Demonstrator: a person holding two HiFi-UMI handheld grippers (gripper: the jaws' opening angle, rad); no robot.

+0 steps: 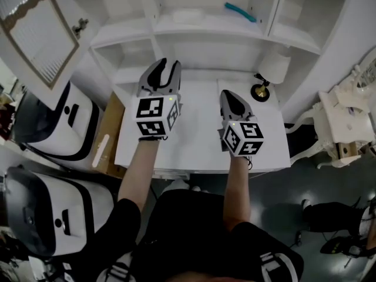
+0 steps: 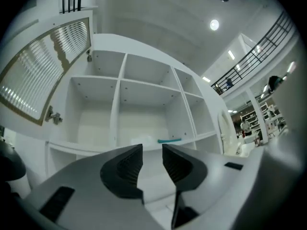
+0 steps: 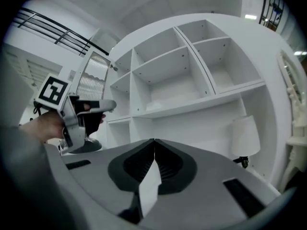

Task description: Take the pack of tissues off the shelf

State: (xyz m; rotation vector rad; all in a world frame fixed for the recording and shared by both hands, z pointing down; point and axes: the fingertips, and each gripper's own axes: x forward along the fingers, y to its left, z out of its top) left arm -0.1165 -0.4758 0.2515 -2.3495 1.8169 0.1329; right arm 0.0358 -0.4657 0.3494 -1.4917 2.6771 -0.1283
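The pack of tissues is a pale white bundle lying on a middle shelf, next to a teal object. In the left gripper view the pack lies just beyond the jaws, left of the teal object. My left gripper is held over the white desk, below that shelf, with its jaws open and nothing between them. My right gripper hovers over the desk to its right, shut and empty.
A white table lamp stands at the desk's back right. A louvred cabinet door hangs open at upper left. White machines with black trim and a cardboard box stand left of the desk; a white chair is at right.
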